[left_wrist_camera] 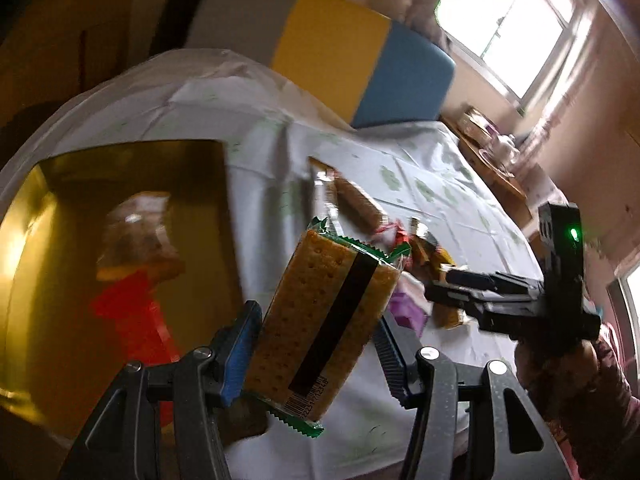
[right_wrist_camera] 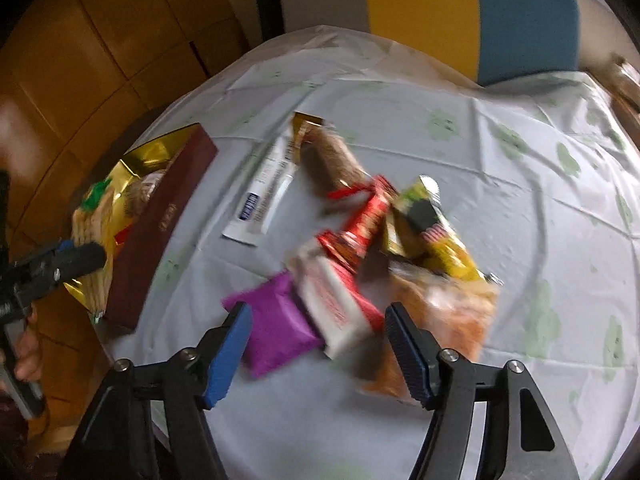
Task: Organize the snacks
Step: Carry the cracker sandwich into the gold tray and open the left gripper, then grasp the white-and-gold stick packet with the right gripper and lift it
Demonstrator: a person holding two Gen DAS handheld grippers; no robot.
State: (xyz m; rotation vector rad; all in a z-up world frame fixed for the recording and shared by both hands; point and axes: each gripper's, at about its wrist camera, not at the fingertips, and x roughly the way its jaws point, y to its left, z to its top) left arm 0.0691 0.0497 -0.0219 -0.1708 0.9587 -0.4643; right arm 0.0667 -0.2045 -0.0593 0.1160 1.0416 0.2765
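**Cracker pack held over the gold box, snack pile still on the table**

So the left gripper [left_wrist_camera: 316, 344] has a cracker pack [left_wrist_camera: 320, 320] clamped between its blue pads, clear wrapper with green crimped ends and a black stripe down the side, barcode at the bottom. The jaws are about halfway apart and pressing on the long sides of the pack, which sits tilted. It's hanging right next to the gold box [left_wrist_camera: 120, 240], which has a dark red outer wall in the right wrist view [right_wrist_camera: 160, 224]. Inside the box there's already a red packet [left_wrist_camera: 132, 316] and a clear bag of something brownish [left_wrist_camera: 140, 232], pretty blurry though.

The right gripper [right_wrist_camera: 316, 344] is spread fairly wide with nothing between the pads, hovering above the pile on the pale tablecloth [right_wrist_camera: 480, 160] with green prints. Just below it sit a purple packet [right_wrist_camera: 280, 320] and a white and red bar [right_wrist_camera: 340, 308], touching each other. An orange bag [right_wrist_camera: 440, 308] lies beside its right finger. Further back: a red wrapper [right_wrist_camera: 364, 216], a yellow packet [right_wrist_camera: 432, 232], a brown bar [right_wrist_camera: 332, 160] and a white sachet [right_wrist_camera: 264, 200] lying a bit apart, nearer the box.

A chair back [right_wrist_camera: 460, 12] in grey, yellow and blue stands behind the table
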